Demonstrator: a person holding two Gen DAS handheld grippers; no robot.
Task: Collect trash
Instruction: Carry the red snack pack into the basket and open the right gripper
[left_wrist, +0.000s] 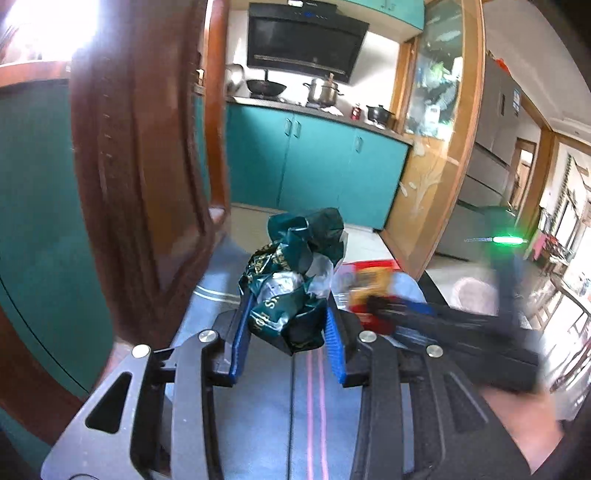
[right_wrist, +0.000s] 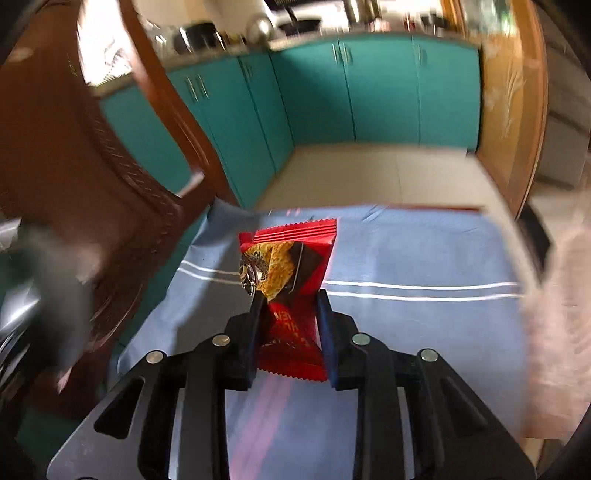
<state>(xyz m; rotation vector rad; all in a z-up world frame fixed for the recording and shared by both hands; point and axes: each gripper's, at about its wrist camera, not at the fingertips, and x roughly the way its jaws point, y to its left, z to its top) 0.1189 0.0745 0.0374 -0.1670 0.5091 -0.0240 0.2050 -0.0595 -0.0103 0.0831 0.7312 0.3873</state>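
Note:
My left gripper is shut on a crumpled dark green foil wrapper and holds it above the blue tablecloth. My right gripper is shut on a red snack packet with a cracker picture, held above the blue cloth. In the left wrist view the right gripper is blurred just right of the green wrapper, with the red packet in it.
A brown wooden chair back stands close on the left, also in the right wrist view. Teal kitchen cabinets and tiled floor lie beyond the table's far edge. A wooden door frame is on the right.

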